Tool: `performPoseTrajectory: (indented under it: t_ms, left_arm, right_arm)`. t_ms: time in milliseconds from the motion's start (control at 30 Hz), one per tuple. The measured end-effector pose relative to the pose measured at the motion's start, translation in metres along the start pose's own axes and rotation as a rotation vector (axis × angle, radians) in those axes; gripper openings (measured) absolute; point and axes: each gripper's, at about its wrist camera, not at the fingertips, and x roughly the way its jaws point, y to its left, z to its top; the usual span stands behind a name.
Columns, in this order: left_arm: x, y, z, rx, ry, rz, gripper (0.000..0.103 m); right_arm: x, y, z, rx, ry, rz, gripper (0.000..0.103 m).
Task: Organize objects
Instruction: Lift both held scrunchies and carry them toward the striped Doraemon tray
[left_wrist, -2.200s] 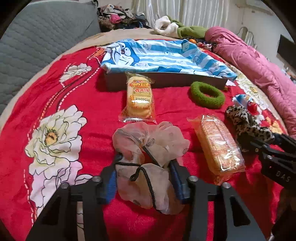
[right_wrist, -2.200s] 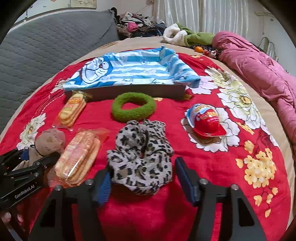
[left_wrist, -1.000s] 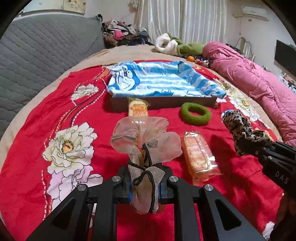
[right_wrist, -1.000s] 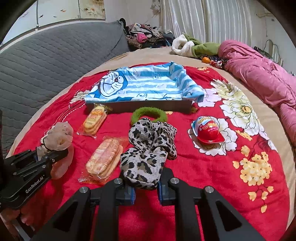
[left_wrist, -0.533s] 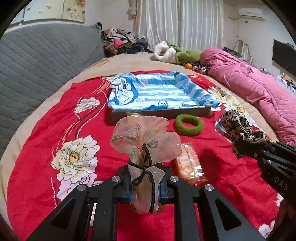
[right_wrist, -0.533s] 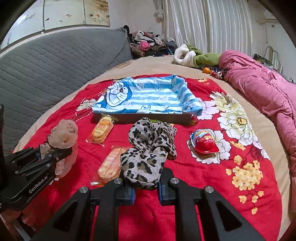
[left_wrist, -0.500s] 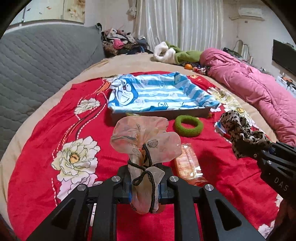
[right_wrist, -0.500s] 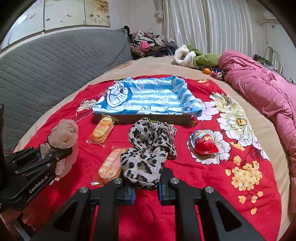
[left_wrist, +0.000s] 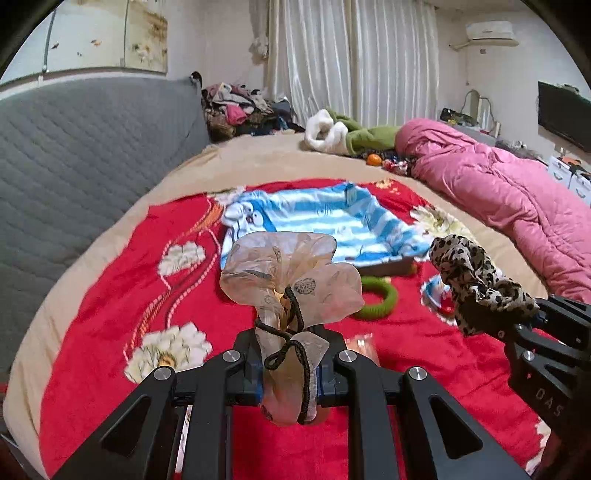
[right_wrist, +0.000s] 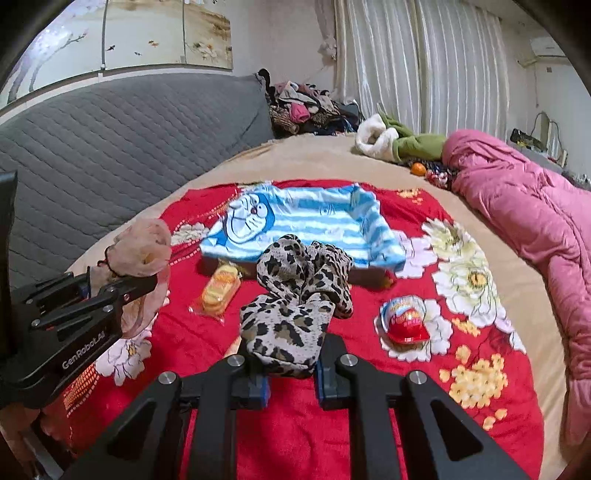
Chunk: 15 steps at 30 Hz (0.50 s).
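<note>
My left gripper (left_wrist: 290, 373) is shut on a sheer beige scrunchie (left_wrist: 291, 280) and holds it high above the red blanket; it also shows in the right wrist view (right_wrist: 138, 254). My right gripper (right_wrist: 290, 373) is shut on a leopard-print scrunchie (right_wrist: 299, 295), also lifted; it shows in the left wrist view (left_wrist: 476, 284). A box lined with blue-striped cartoon cloth (right_wrist: 306, 221) lies ahead. A green scrunchie (left_wrist: 380, 297), a snack pack (right_wrist: 219, 290) and a red-and-blue egg toy (right_wrist: 406, 321) lie on the blanket.
A second snack pack (left_wrist: 360, 345) peeks out behind my left gripper. A grey quilted headboard (right_wrist: 110, 147) runs along the left. A pink duvet (right_wrist: 535, 221) lies on the right. Clothes are piled at the far end (right_wrist: 306, 107).
Both grippers shut on their scrunchies, then lifted them off the blanket and kept rising; the box and other items now look farther below.
</note>
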Motion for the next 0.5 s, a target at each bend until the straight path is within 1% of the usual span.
performPoseTrajectory:
  t_ms: [500]
  left_arm:
    - [-0.004,0.006,0.058,-0.013,-0.075,0.018,0.019]
  right_arm:
    - [-0.012,0.01,0.057,-0.024,-0.098,0.003,0.017]
